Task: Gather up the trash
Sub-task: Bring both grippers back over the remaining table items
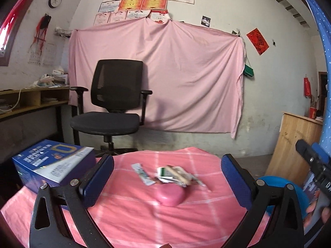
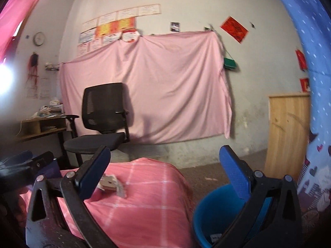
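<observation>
Both tongs are spread wide and empty: the left gripper faces the wrappers heaped on the pink-clothed table, and the right gripper hangs by the blue bin, set beside the table, likely for easy dropping

Left hand-held gripper, right hand-held gripper: wide, empty.

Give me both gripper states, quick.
Left gripper: open, holding nothing.
Right gripper: open, holding nothing.
</observation>
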Available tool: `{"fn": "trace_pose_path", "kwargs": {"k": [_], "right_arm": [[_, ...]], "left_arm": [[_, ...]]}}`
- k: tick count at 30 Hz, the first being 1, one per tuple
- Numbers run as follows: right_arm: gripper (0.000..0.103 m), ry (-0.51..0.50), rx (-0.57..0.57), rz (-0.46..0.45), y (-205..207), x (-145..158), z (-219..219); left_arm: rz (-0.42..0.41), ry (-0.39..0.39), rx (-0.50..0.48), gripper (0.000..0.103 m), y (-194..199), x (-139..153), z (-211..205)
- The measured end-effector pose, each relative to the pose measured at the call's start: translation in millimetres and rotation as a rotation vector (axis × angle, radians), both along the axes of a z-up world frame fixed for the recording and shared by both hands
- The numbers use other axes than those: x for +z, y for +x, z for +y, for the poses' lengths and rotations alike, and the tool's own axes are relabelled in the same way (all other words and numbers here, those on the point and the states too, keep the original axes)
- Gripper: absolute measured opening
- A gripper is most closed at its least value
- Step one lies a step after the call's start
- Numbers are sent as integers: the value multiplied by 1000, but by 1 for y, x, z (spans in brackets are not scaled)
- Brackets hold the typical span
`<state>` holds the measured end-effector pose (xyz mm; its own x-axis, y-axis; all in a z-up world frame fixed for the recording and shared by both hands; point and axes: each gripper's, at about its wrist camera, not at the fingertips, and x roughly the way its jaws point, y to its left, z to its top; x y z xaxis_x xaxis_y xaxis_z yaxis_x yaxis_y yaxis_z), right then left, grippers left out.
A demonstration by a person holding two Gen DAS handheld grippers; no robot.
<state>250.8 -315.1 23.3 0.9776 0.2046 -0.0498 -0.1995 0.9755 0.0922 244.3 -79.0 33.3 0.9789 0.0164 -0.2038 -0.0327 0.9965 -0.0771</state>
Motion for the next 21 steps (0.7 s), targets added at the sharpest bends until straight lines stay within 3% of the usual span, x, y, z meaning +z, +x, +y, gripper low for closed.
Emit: {"fn": "trace_pose_path", "kwargs": {"k": [12, 19, 21], "right_arm": [[103, -114, 90, 55, 27, -12, 53], [102, -137, 156, 196, 60, -29, 68], [97, -159, 164, 222, 66, -34, 73]], "left_arm": [[45, 4, 31, 101, 17, -28, 38], [110, 6, 18, 101, 34, -41, 49], [116, 1, 15, 101, 37, -43, 51]]}}
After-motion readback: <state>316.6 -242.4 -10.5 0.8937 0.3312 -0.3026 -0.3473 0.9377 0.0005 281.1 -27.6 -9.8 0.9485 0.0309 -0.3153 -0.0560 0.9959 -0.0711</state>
